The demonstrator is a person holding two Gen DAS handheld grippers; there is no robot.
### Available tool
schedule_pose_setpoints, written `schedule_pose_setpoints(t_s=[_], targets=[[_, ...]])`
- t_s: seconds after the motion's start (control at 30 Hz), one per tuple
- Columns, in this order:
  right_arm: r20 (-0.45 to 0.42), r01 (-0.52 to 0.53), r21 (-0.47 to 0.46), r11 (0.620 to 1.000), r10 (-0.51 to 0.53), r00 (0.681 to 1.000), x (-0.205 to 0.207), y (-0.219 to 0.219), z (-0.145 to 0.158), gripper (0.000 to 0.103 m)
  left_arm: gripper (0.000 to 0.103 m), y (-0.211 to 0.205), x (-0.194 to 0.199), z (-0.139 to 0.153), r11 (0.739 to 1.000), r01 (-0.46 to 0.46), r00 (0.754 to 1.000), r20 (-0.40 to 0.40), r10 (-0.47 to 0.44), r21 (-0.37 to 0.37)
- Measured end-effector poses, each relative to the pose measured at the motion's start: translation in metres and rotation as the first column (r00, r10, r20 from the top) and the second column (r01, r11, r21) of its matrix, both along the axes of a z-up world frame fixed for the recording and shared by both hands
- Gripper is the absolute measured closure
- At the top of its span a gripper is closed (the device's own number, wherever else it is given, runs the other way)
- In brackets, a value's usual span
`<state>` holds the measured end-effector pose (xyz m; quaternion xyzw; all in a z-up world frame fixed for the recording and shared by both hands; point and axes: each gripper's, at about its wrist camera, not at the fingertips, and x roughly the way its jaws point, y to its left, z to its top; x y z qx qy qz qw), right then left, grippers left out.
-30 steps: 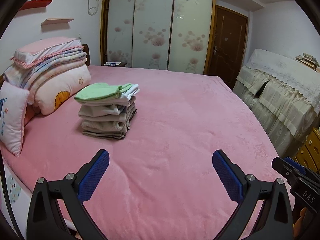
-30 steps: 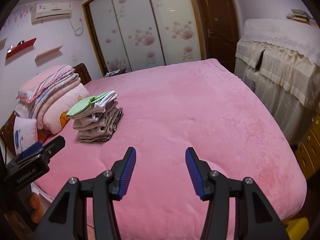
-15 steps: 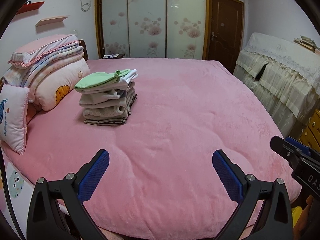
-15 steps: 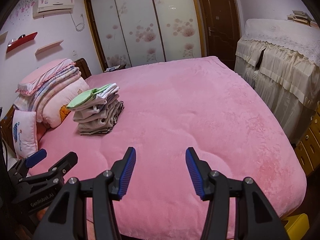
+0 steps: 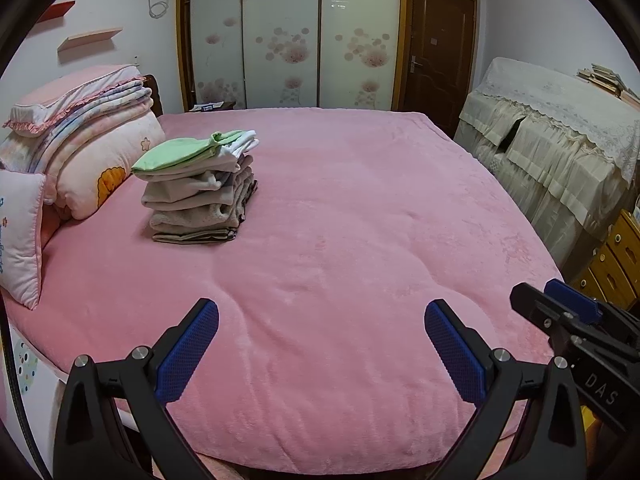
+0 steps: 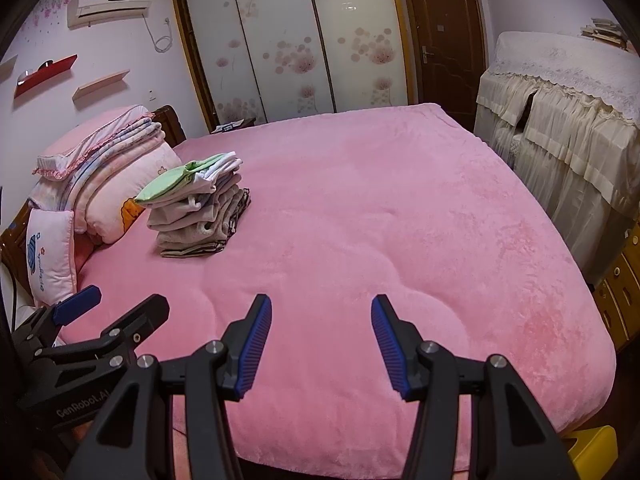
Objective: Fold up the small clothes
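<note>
over the near edge of the bed (image 5: 360,240), the left gripper (image 5: 320,344) held its fingers wide apart and empty; the right gripper (image 6: 320,336) stood about half open, also empty. the pink cover ahead lay bare. the stack of folded clothes (image 5: 196,192) sat near the pillows (image 5: 80,148), long side running toward the wardrobe (image 5: 288,36).

Pink bedspread (image 5: 360,208), green-topped beige clothes stack (image 5: 196,188), blue-padded black tongs (image 6: 322,340)

Each hand-held gripper (image 5: 322,354) (image 6: 321,344) is showing black angular arms, silver screws and blue ribbed pads (image 6: 256,344); white lettering is showing at 4 o'clock on the neighbouring one.
</note>
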<state>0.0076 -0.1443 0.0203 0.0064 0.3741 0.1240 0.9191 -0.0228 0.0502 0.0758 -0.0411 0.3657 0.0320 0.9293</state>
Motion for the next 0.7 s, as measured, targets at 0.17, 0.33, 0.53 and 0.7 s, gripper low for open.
schedule_pose_setpoints(t_s=[0.17, 0.33, 0.53, 0.7], targets=[[-0.005, -0.002, 0.001, 1.0, 0.002, 1.0, -0.0009, 0.0001, -0.0025, 0.051, 0.001, -0.0046, 0.0004, -0.0017, 1.0, 0.01, 1.0, -0.005, -0.01, 0.0], [0.002, -0.001, -0.007, 1.0, 0.001, 1.0, -0.0028, 0.0021, -0.0036, 0.051, 0.001, -0.0059, 0.0006, -0.0027, 1.0, 0.011, 1.0, -0.008, -0.011, -0.003], [0.004, -0.002, -0.006, 1.0, 0.002, 1.0, -0.0034, 0.0023, -0.0039, 0.051, 0.001, -0.0049, -0.0002, -0.0048, 1.0, 0.01, 1.0, -0.014, -0.01, -0.016], [0.003, -0.001, -0.006, 1.0, 0.001, 1.0, -0.0034, 0.002, -0.0041, 0.051, 0.001, -0.004, 0.0002, -0.005, 1.0, 0.01, 1.0, -0.018, -0.01, -0.016]])
